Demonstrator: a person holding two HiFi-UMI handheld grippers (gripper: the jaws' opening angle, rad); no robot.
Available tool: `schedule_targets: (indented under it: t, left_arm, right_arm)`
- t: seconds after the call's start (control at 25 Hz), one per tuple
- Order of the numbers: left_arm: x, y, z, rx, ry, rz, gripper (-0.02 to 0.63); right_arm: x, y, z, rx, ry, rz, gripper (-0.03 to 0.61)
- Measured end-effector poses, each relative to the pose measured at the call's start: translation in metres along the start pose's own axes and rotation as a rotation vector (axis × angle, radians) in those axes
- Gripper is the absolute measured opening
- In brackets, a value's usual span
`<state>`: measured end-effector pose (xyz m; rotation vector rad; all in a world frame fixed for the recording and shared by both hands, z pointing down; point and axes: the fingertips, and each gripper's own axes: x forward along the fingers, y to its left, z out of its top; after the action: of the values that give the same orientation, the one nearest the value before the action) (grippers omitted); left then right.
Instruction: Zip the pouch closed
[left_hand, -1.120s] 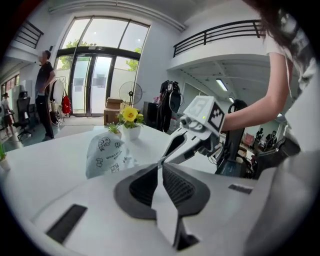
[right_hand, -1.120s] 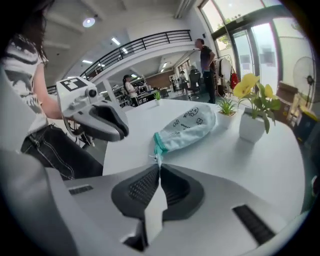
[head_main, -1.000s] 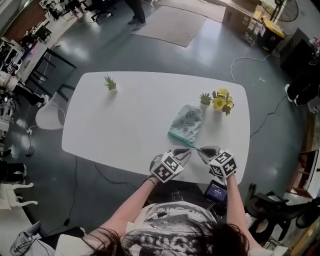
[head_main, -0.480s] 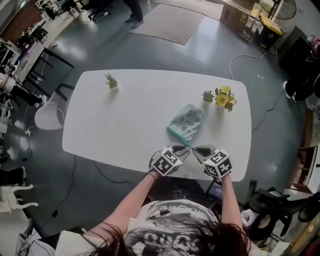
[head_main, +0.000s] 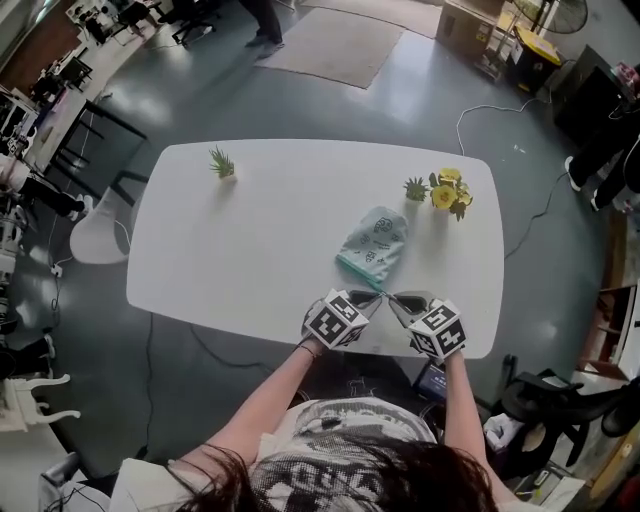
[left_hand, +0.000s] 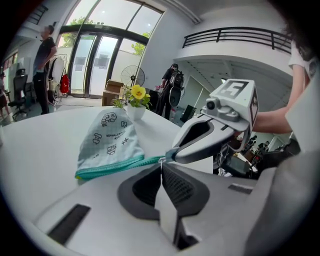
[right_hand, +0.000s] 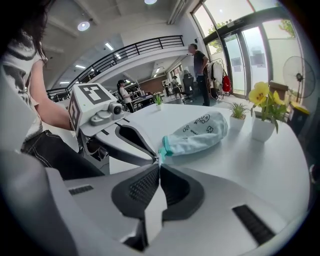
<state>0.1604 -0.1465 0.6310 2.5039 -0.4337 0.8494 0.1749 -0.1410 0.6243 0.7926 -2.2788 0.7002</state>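
Note:
A pale mint pouch (head_main: 375, 240) with a teal zipper edge (left_hand: 115, 167) lies on the white table (head_main: 250, 230). Its zipper end points toward me. Both grippers meet tip to tip at that near corner. My left gripper (head_main: 377, 297) is shut, and a thin metal zipper pull (left_hand: 161, 161) is pinched at its tips (left_hand: 161, 165). My right gripper (head_main: 392, 298) is shut on the teal end tab (right_hand: 163, 149) of the pouch (right_hand: 200, 131), right above its own jaws (right_hand: 160, 161). The zipper line is hard to judge from here.
A pot of yellow flowers (head_main: 446, 198) and a small green plant (head_main: 413, 190) stand just beyond the pouch, at the right. Another small plant (head_main: 221, 163) sits far left. The table's near edge (head_main: 300, 340) runs under my grippers. People stand far off.
My right gripper has edged a little toward the left one. Both sets of tips stay at the pouch's near corner, and the pouch has not shifted.

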Motion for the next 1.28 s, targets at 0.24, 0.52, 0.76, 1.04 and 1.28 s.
schedule_targets:
  t: [0.24, 0.52, 0.76, 1.04, 1.28]
  left_arm:
    - [-0.002, 0.007, -0.002, -0.039, 0.012, 0.038, 0.015]
    - [-0.010, 0.029, -0.012, -0.078, 0.025, 0.079, 0.015]
    - [-0.011, 0.039, -0.016, -0.061, 0.055, 0.096, 0.015]
    - [-0.018, 0.068, -0.022, -0.068, 0.091, 0.140, 0.015]
    - [-0.024, 0.094, -0.035, -0.081, 0.129, 0.184, 0.015]
  right_arm:
    - [-0.003, 0.003, 0.004, -0.011, -0.005, -0.005, 0.008]
    - [-0.004, 0.005, 0.007, -0.007, -0.026, 0.012, 0.003]
    - [0.000, 0.007, 0.011, -0.017, -0.015, 0.011, 0.001]
    - [-0.004, 0.004, 0.013, 0.001, -0.032, 0.019, 0.000]
    - [-0.006, 0.005, 0.011, 0.006, -0.030, 0.015, 0.000]
